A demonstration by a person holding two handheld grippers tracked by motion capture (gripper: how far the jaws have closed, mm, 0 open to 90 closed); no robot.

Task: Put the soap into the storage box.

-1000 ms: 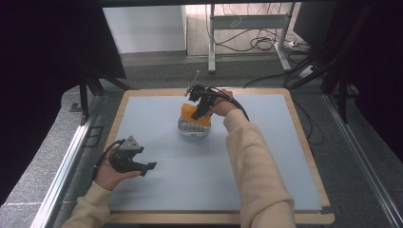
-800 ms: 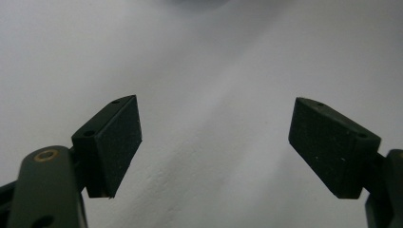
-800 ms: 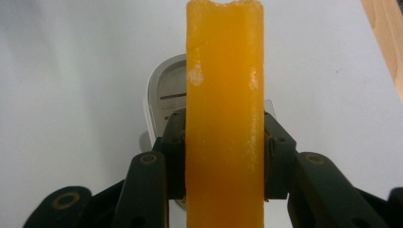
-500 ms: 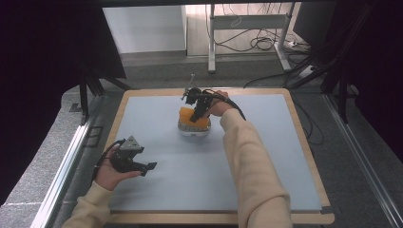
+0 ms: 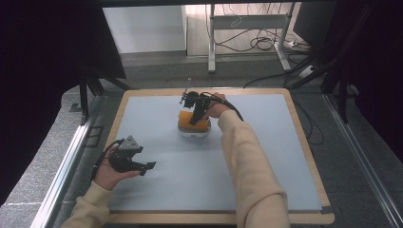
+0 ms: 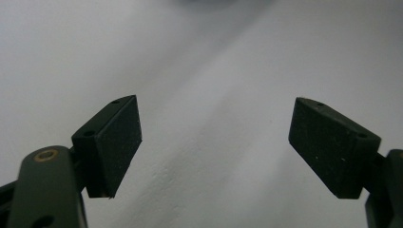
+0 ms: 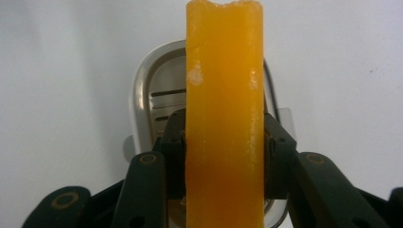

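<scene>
An orange slab point(image 7: 223, 95), spongy in look, stands on its narrow edge between the jaws of my right gripper point(image 7: 223, 147), which is shut on its two flat sides. Beneath it lies an oval metal dish point(image 7: 149, 95) with slots in its floor. In the high view the orange slab point(image 5: 195, 125) sits at the dish point(image 5: 192, 133) near the middle of the blue mat, with my right gripper point(image 5: 195, 116) pointing down onto it. I cannot tell whether the slab touches the dish. My left gripper point(image 5: 144, 167) rests open at the mat's left side; its jaws point(image 6: 214, 142) hold nothing.
The blue mat point(image 5: 266, 156) lies on a wooden-edged table point(image 5: 304, 137). Metal rails point(image 5: 66, 161) run along the left side, and cables point(image 5: 256, 42) lie on the floor beyond the far edge.
My right gripper has shifted slightly left and down over the dish with the orange slab in it. The left gripper has not moved.
</scene>
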